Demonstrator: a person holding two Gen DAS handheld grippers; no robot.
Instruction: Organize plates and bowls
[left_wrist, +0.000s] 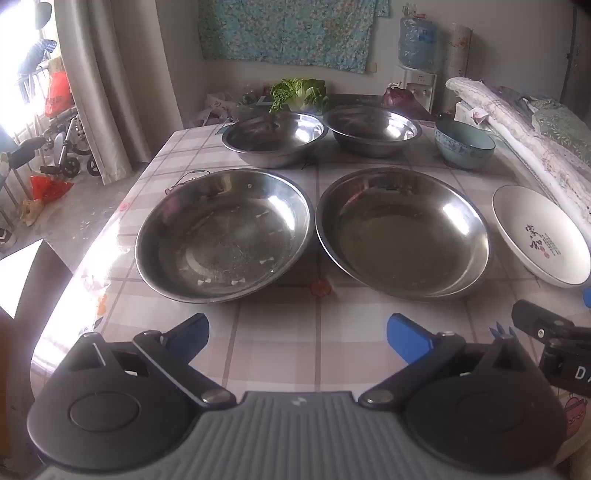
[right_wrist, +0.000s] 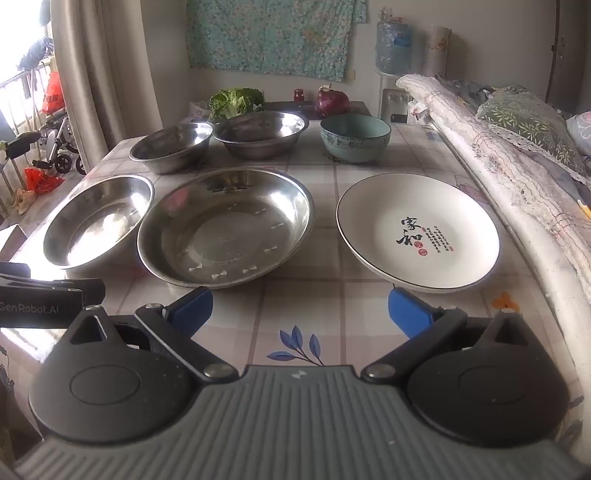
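Two steel plates sit in the near row: the left one (left_wrist: 223, 236) (right_wrist: 98, 219) and the middle one (left_wrist: 404, 230) (right_wrist: 225, 225). A white plate with black calligraphy (right_wrist: 417, 230) (left_wrist: 541, 234) lies to their right. Two steel bowls (left_wrist: 275, 136) (left_wrist: 373, 129) and a teal ceramic bowl (right_wrist: 354, 136) (left_wrist: 463, 144) stand in the far row. My left gripper (left_wrist: 299, 338) is open and empty, near the table's front edge. My right gripper (right_wrist: 299, 314) is open and empty, its right finger just short of the white plate's near rim.
The table has a checked cloth (right_wrist: 295, 325). Leafy greens (right_wrist: 236, 99) and a red onion (right_wrist: 331, 100) lie at the far end. A rolled quilt and bedding (right_wrist: 498, 147) run along the right edge. A curtain and wheelchair (left_wrist: 62, 147) stand at the left.
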